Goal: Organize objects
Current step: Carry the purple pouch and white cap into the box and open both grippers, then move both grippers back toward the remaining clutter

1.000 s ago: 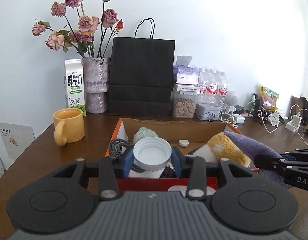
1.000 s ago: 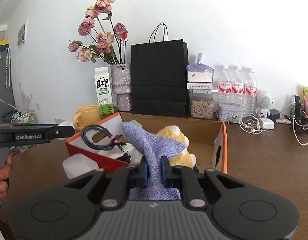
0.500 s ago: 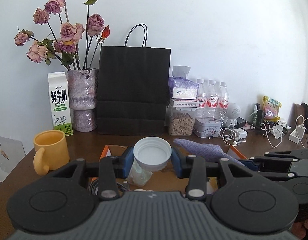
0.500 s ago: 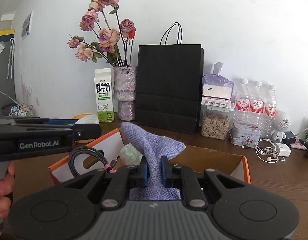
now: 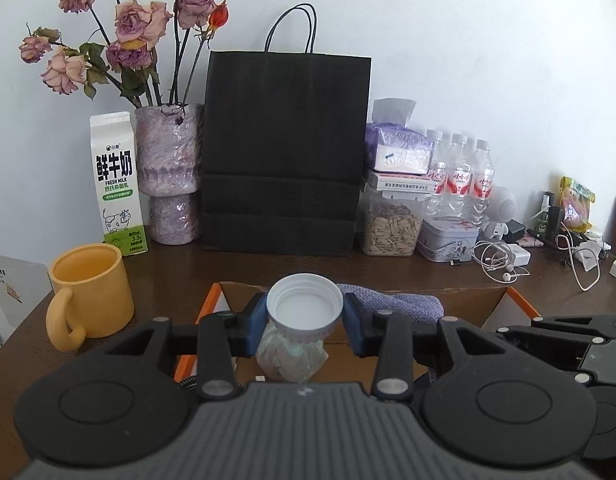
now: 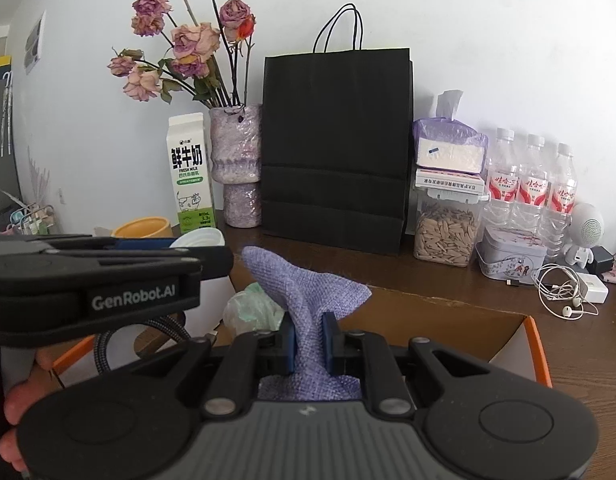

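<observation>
My left gripper (image 5: 305, 312) is shut on a white round cap (image 5: 305, 307), its blue pads pressing both sides. It hangs over the open cardboard box with an orange rim (image 5: 518, 300). Under the cap a crumpled pale green bag (image 5: 292, 354) lies in the box. My right gripper (image 6: 308, 336) is shut on a purple woven cloth (image 6: 304, 288), which stands up in a fold above the box (image 6: 538, 344). In the right wrist view the left gripper (image 6: 212, 258) reaches in from the left with a hand beneath it. A braided cable (image 6: 164, 332) lies in the box's left part.
A yellow mug (image 5: 92, 288) stands left of the box. Along the wall stand a milk carton (image 5: 118, 184), a vase of dried roses (image 5: 168, 172), a black paper bag (image 5: 284, 152), a seed jar (image 5: 392, 228), three water bottles (image 5: 460, 176) and a tin (image 5: 448, 238). Earphones and chargers (image 5: 504, 264) lie at the right.
Both grippers have travelled forward over the box toward the wall, each keeping its hold. The yellow plush toy has dropped out of view and the things at the back loom larger.
</observation>
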Motion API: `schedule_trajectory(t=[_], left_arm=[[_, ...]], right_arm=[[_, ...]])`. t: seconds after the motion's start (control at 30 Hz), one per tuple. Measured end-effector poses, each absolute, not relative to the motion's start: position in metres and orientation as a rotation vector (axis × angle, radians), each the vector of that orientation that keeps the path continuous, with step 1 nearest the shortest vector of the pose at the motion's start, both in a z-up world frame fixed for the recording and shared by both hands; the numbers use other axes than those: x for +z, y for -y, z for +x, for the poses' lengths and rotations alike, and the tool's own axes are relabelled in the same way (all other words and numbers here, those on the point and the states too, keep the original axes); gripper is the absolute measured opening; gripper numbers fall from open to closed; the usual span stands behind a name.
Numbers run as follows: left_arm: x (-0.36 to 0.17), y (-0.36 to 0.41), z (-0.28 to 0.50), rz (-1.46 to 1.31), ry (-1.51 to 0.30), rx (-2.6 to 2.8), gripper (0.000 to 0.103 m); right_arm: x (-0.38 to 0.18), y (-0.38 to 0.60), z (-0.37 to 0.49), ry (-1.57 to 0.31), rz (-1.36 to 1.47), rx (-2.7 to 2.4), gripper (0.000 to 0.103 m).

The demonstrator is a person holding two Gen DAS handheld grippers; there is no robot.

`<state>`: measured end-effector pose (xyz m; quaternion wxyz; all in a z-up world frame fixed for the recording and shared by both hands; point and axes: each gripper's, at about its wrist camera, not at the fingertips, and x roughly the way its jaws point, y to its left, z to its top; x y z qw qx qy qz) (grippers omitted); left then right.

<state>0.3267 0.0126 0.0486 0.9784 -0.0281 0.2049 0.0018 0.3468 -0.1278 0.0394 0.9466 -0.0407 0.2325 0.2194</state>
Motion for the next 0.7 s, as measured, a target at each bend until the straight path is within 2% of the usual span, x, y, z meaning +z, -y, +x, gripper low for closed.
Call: schedule_trajectory(t=[0.13,0.2,0.23,0.27,0.3,0.33,0.37,0.4,0.7], left_arm=[[0.0446,-0.0105,0.3269,-0.047,-0.430,-0.010,0.042],[0.0435,-0.0104,0.3271,-0.045,-0.446,-0.010,0.046],[0.0429,-0.0103,0.3277,-0.046,-0.455,-0.009,0.061],[0.0426,-0.0109,0.3277,-0.050,-0.454,-0.006,0.072],[0.0428,-0.0115,0.3277,-0.054,-0.447,0.000,0.096],[0.0432,-0.0116,0.3270,-0.055,-0.436,0.021,0.103],[0.0439,-0.0115,0.3259,-0.052,-0.428,0.045,0.103],[0.0446,-0.0118,0.3260,-0.049,-0.430,0.056,0.103],[0.0465,-0.0137,0.3250,-0.060,-0.432,0.050,0.103]], right_arm=[[0.0340,0.1284,0.3488,-0.491,-0.086,0.446,0.015],[0.0324,0.1287,0.3494,-0.498,-0.086,0.442,0.023],[0.0319,0.1288,0.3497,-0.502,-0.088,0.435,0.031],[0.0312,0.1288,0.3497,-0.507,-0.090,0.430,0.047],[0.0306,0.1292,0.3500,-0.512,-0.089,0.423,0.059],[0.0301,0.1294,0.3500,-0.513,-0.088,0.417,0.079],[0.0301,0.1293,0.3497,-0.512,-0.092,0.410,0.090],[0.0301,0.1291,0.3495,-0.513,-0.094,0.404,0.094],[0.0320,0.1324,0.3493,-0.510,-0.082,0.387,0.100]])
